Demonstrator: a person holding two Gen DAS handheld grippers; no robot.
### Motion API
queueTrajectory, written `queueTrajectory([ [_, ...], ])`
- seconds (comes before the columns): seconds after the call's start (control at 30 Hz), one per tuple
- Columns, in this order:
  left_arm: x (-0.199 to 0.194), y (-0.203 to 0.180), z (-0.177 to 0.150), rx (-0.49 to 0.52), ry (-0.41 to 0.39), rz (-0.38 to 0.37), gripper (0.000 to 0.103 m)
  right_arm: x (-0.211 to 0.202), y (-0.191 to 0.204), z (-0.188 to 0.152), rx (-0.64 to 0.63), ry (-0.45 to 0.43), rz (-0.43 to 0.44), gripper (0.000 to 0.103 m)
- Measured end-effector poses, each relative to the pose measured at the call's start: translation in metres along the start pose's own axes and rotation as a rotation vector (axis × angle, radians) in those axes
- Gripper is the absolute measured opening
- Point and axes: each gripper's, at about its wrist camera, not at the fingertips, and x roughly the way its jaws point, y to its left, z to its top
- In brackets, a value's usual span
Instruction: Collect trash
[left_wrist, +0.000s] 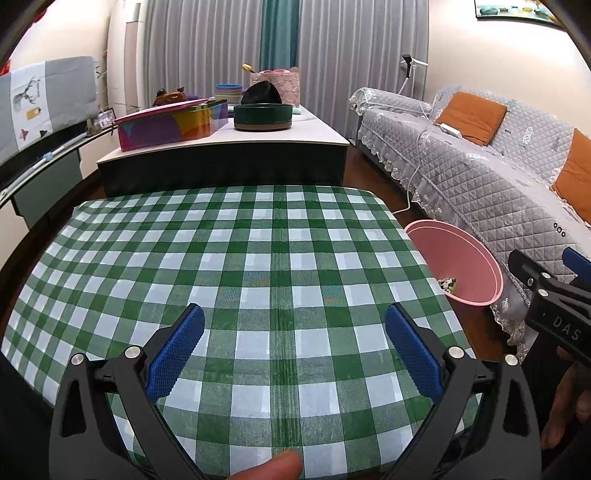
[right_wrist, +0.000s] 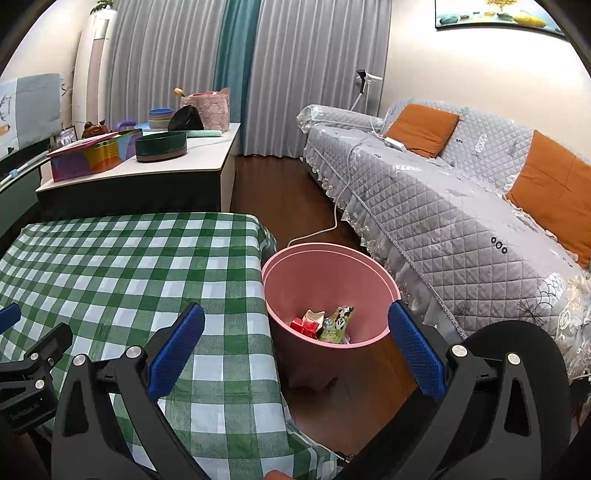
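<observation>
A pink bin (right_wrist: 295, 280) stands on the floor to the right of the table with the green checked cloth (right_wrist: 129, 266). In it lie a red wrapper (right_wrist: 304, 326), a green panda packet (right_wrist: 338, 323) and a white scrap. In the left wrist view the bin (left_wrist: 465, 258) shows at the table's right edge. My left gripper (left_wrist: 295, 350) is open and empty, low over the near part of the cloth (left_wrist: 258, 258). My right gripper (right_wrist: 295, 350) is open and empty, over the table's right edge and the bin's near rim.
A low white cabinet (left_wrist: 258, 136) behind the table holds a colourful box, a dark green bowl and a pink basket. A grey quilted sofa (right_wrist: 461, 206) with orange cushions runs along the right. A white cable (right_wrist: 332, 221) trails on the wooden floor by the bin.
</observation>
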Motion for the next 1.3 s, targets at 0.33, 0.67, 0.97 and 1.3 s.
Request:
queueTrajectory([
  [0.33,-0.0007,-0.0013,0.001,0.002,-0.001,0.0,0.095,-0.0008,-0.001,-0.0003,0.003,0.0,0.0,0.098],
  [0.67,-0.0011,-0.0028,0.0008,0.009,0.0,-0.002,0.095,-0.0011,-0.0017,-0.0003,0.0,0.0,-0.001,0.098],
  [0.97,-0.0019,-0.004,0.0011,0.02,-0.005,-0.002,0.095,-0.0023,-0.0027,0.0001,-0.001,-0.001,-0.002,0.098],
  [1.3,-0.0013,-0.0033,0.0016,0.026,-0.009,-0.003,0.095,-0.0019,-0.0024,0.0001,-0.002,0.0,-0.002,0.098],
])
